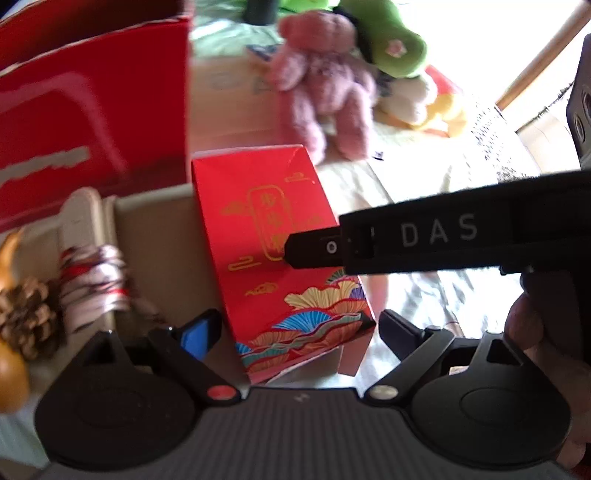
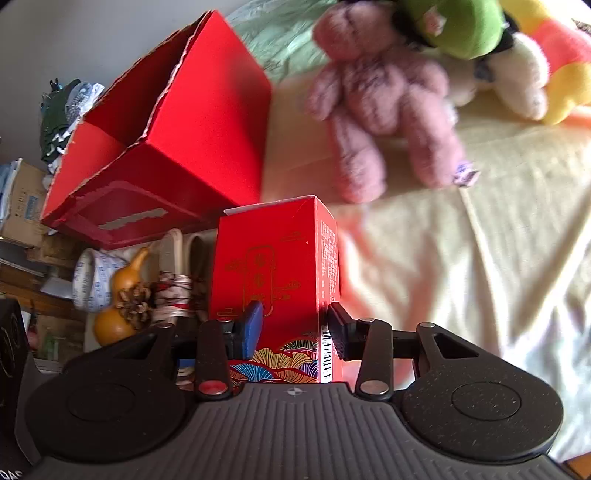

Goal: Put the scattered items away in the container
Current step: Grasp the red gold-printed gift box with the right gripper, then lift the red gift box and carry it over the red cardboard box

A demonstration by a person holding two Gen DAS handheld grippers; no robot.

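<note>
A tall red gift box [image 2: 280, 266] with gold print and coloured fans stands upright on the bed. My right gripper [image 2: 295, 328] is shut on its lower part, one pad on each side. In the left wrist view the same box [image 1: 266, 236] stands between the fingers of my left gripper [image 1: 299, 332], which is open and not touching it; the right gripper's finger [image 1: 424, 240] reaches in from the right against the box. A big open red carton [image 2: 166, 147] stands behind it at the left. A pink plush bear [image 2: 384, 110] lies beyond.
A green plush [image 2: 465, 26] and a yellow, white and orange plush [image 2: 546, 74] lie at the back right. A gourd [image 2: 118, 295], a pine cone [image 2: 135, 302] and a wrapped bundle [image 2: 173, 299] sit left of the gift box. A pale yellow sheet [image 2: 480, 240] covers the bed.
</note>
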